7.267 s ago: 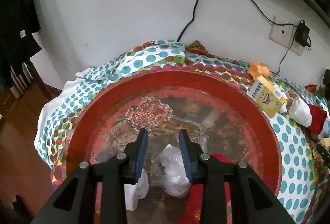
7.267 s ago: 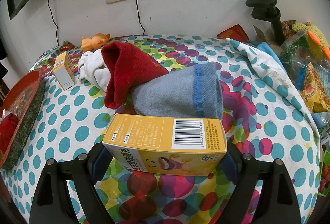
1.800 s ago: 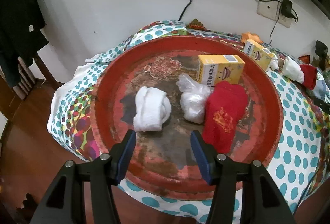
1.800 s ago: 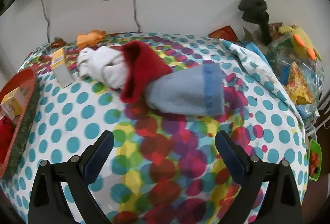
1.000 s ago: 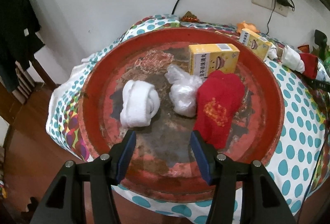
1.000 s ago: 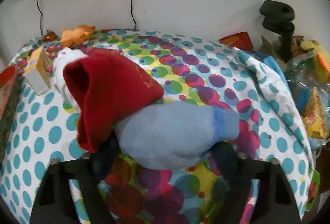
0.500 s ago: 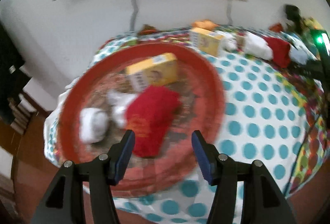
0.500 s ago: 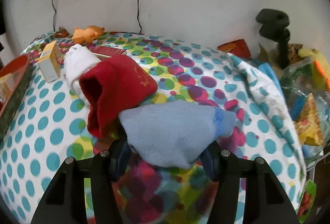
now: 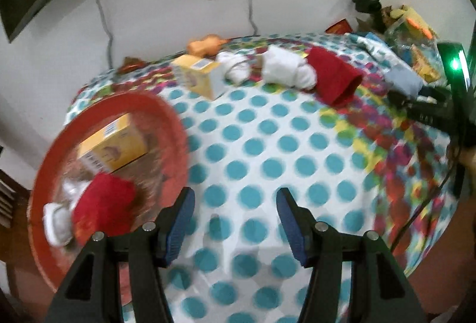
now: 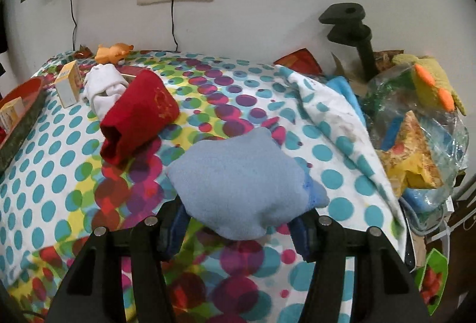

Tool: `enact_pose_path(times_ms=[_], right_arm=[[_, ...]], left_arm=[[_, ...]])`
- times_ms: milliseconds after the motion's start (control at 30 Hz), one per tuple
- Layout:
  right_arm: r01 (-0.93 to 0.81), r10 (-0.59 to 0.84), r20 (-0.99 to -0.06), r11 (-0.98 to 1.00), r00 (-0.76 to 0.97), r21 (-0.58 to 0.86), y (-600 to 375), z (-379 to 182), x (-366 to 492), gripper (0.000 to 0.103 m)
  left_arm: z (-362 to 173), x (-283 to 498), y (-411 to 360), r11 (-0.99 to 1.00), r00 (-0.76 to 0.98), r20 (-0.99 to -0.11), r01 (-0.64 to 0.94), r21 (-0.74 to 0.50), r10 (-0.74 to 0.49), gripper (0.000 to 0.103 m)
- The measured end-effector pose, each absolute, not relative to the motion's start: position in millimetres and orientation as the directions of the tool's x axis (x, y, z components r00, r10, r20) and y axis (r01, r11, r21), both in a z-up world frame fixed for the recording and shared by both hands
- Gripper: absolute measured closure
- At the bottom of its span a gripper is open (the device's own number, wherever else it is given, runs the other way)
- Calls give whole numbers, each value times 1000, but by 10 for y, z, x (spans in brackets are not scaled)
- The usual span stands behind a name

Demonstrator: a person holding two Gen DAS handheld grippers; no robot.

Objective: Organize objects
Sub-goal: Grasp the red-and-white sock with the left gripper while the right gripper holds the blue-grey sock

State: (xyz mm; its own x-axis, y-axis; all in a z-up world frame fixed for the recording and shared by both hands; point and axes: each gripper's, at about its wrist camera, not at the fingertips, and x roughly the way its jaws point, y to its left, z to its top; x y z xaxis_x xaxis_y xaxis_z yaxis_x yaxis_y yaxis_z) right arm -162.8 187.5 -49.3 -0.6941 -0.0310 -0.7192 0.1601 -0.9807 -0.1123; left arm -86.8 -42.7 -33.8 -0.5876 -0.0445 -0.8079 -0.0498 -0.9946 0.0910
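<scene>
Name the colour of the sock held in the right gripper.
Light blue sock, clearest in the right wrist view.

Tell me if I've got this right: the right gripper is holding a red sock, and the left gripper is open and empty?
Not quite. The right gripper holds a light blue sock, as the right wrist view shows; the red sock lies on the tablecloth. The left gripper is indeed open and empty.

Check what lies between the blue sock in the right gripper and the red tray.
The red sock lies on the cloth between the blue sock and the red tray, with white socks and a yellow box beyond it.
</scene>
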Motion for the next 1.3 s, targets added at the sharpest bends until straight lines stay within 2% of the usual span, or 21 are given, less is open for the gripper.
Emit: enact_pose_path(times_ms=[233,400,467,600,933,1067,1300], right_arm=[[139,-60,-737,-989,-673,-47,1981,-513,-1669,47],[116,-91,-762,-993,-641,21,2077,-570,-1736,47],[118,-89,-763,-993,-640,17,2065,-573,-1733,47],[134,-92,-769,-991,-633,9,2024,-582,-1738,47],[138,-135,-763,-989,-633,61,2068,-562,-1734,47],[142,-136,-761,-988,-634,58,2048,-562,-1728,47],[143,-135,-764,-988,-631,57,2014,-572,-1731,47]], left_arm=[[-238,-1399,53,-992,-617,-783,-129,-5,84,44],[-198,-1859,429,-987,-621,-773,-154,-44,131,44],[-187,-2012,567,-979,-614,-769,-191,-74,178,44],[-227,-2290,764,-973,-590,-784,-216,-78,194,44],[-604,-2757,909,-983,-580,-806,-181,-13,117,44],[-721,-2799,846,-989,-601,-792,-142,-31,111,44],[-843,-2778,990,-984,-643,-766,-153,87,32,43]])
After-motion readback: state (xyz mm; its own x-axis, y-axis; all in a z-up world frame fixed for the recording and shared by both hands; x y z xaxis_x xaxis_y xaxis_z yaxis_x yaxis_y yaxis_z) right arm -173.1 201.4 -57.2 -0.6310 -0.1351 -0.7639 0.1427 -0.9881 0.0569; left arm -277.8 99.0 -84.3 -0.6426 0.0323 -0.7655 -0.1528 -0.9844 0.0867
